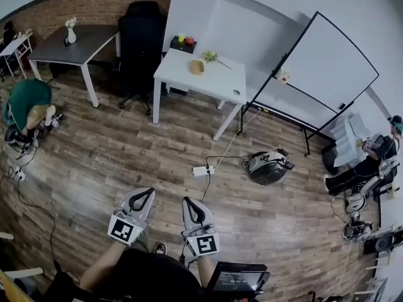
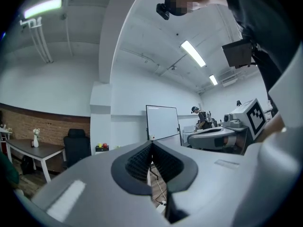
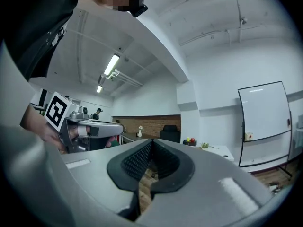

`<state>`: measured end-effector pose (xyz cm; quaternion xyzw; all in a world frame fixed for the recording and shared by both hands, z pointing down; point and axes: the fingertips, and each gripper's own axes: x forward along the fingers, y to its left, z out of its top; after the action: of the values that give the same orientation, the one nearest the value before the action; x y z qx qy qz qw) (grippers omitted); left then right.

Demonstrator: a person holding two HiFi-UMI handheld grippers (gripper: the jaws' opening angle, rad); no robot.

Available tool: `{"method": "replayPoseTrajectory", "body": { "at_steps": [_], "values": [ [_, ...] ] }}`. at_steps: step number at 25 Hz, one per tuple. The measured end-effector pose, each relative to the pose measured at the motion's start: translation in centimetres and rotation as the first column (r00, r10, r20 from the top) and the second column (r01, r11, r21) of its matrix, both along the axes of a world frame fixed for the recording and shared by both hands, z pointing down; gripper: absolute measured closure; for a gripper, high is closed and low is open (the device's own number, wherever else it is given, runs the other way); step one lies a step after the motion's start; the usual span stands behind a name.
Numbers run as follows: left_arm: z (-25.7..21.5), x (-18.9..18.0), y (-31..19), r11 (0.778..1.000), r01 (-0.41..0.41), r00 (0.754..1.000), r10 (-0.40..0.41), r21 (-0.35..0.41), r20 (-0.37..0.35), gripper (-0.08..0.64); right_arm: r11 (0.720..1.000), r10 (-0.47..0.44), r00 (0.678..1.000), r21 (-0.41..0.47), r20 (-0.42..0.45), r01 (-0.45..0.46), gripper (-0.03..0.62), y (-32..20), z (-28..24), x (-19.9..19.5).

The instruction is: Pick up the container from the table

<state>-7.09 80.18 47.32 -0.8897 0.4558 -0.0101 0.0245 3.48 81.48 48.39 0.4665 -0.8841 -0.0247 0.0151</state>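
A small tan container (image 1: 197, 67) sits on the white table (image 1: 182, 74) far across the wooden floor, with a green sprig (image 1: 210, 56) beside it. My left gripper (image 1: 146, 192) and right gripper (image 1: 187, 201) are held level close to my body, side by side and far short of the table. Both are shut with nothing between the jaws. In the left gripper view the ribbed pads of the left gripper (image 2: 151, 143) meet at the tip. The right gripper (image 3: 150, 142) looks the same in its own view, where the white table (image 3: 218, 150) shows far off.
A black office chair (image 1: 141, 36) and a grey table (image 1: 75, 46) with a white vase (image 1: 71, 35) stand to the left. A whiteboard (image 1: 327, 61) leans at the right. A power strip (image 1: 203, 170) and a round device (image 1: 267, 167) lie on the floor. People sit at both sides.
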Motion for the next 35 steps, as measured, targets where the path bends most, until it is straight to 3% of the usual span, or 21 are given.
{"method": "replayPoseTrajectory", "body": {
  "at_steps": [11, 19, 26, 31, 35],
  "values": [
    [1.4, -3.4, -20.2, 0.997, -0.082, 0.996, 0.082, -0.004, -0.048, 0.558, 1.0, 0.03, 0.995, -0.005, -0.092, -0.031, 0.578, -19.5, 0.1, -4.6],
    [1.5, -4.0, -34.5, 0.987, -0.156, 0.987, 0.154, -0.03, -0.055, 0.558, 0.996, 0.084, 0.989, -0.027, -0.122, -0.087, 0.577, -32.5, -0.2, -5.8],
    [3.4, -3.0, -48.2, 0.986, -0.155, 0.988, 0.154, -0.056, -0.031, 0.558, 0.994, 0.084, 0.991, -0.062, -0.107, -0.091, 0.571, -46.2, 2.6, -4.3],
    [3.5, -0.4, -59.8, 0.987, -0.14, 0.99, 0.141, -0.076, 0.018, 0.558, 0.997, 0.07, 0.996, -0.038, -0.06, -0.072, 0.571, -59.0, 2.3, -1.6],
    [3.0, 1.2, -67.6, 0.987, -0.123, 0.992, 0.127, -0.104, 0.029, 0.558, 0.996, 0.039, 0.997, -0.079, -0.067, -0.044, 0.569, -68.9, 2.2, 0.4]
  ]
}}
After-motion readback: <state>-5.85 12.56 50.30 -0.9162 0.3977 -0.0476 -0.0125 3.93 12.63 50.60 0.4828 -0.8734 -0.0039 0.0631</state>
